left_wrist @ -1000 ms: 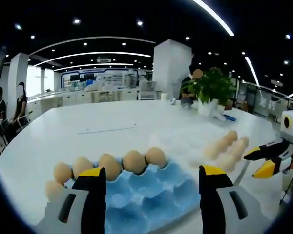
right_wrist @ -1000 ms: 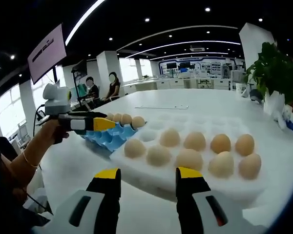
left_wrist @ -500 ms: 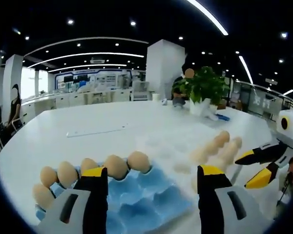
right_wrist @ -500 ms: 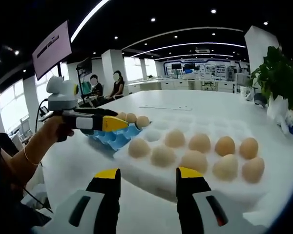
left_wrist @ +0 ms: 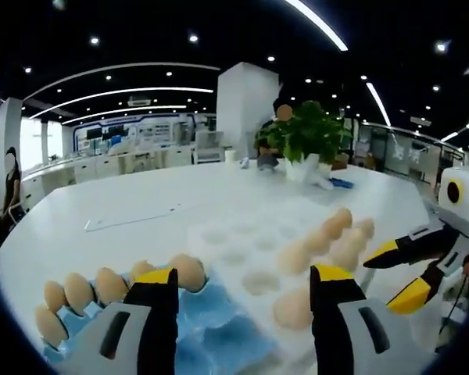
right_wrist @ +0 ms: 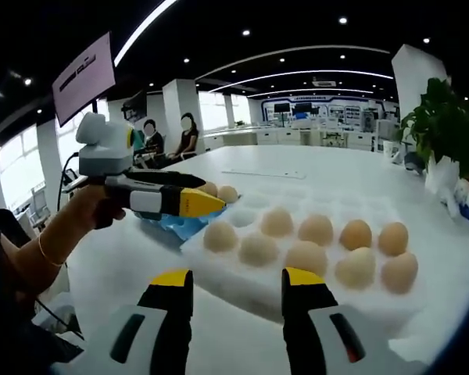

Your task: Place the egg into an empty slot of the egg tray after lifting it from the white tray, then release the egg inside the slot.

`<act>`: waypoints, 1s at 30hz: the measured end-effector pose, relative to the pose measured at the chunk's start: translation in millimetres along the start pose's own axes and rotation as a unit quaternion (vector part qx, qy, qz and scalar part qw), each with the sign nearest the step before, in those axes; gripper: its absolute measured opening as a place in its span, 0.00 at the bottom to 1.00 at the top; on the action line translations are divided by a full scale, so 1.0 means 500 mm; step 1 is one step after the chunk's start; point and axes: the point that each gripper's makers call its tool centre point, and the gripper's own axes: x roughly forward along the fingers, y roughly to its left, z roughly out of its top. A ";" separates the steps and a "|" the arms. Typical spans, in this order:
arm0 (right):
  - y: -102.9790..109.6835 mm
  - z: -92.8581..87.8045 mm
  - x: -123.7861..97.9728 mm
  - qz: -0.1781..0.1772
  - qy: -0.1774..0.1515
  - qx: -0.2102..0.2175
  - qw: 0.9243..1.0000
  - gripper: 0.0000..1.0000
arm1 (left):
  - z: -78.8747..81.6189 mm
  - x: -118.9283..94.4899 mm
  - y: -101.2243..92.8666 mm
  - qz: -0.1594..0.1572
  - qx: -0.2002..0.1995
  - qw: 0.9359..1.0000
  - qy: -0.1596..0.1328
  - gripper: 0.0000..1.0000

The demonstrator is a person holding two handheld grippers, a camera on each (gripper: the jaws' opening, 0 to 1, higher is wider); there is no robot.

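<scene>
The pale brown eggs [right_wrist: 316, 230] sit in the dimpled slots of the flat white foam tray [right_wrist: 242, 286] — nine of them in two rows in the right gripper view, none lifted. Just beside that tray, touching its far left corner, lies the blue moulded egg tray [left_wrist: 219, 344], with a row of eggs [left_wrist: 109, 285] along its far edge and bare blue slots nearer the camera. Both trays rest on the wide white table [right_wrist: 133, 266]. The left gripper [right_wrist: 189, 203], held in a person's hand [right_wrist: 90, 211], hangs over the blue tray with its yellow-tipped jaws apart and nothing between them. The right gripper [right_wrist: 236, 283] hovers short of the white tray's near edge — jaws spread, empty. A green potted plant [left_wrist: 306, 137] stands well beyond.
</scene>
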 end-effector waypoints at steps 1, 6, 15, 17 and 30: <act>-0.001 -0.001 -0.001 -0.001 0.000 0.001 1.000 0.48 | 0.000 0.003 -0.002 0.001 -0.002 1.000 0.002 0.68; -0.006 -0.001 -0.006 -0.002 0.000 0.002 1.000 0.48 | -0.001 0.016 -0.018 -0.005 0.004 1.000 0.010 0.66; -0.010 -0.002 -0.007 -0.002 0.000 0.007 1.000 0.47 | -0.007 0.038 -0.050 -0.017 0.020 0.999 0.023 0.64; -0.008 -0.004 -0.008 0.000 0.001 0.007 1.000 0.47 | -0.005 0.039 -0.052 -0.018 0.020 0.999 0.020 0.63; -0.015 -0.012 -0.017 -0.003 0.004 0.011 1.000 0.47 | -0.023 0.084 -0.094 -0.041 0.005 0.999 0.034 0.60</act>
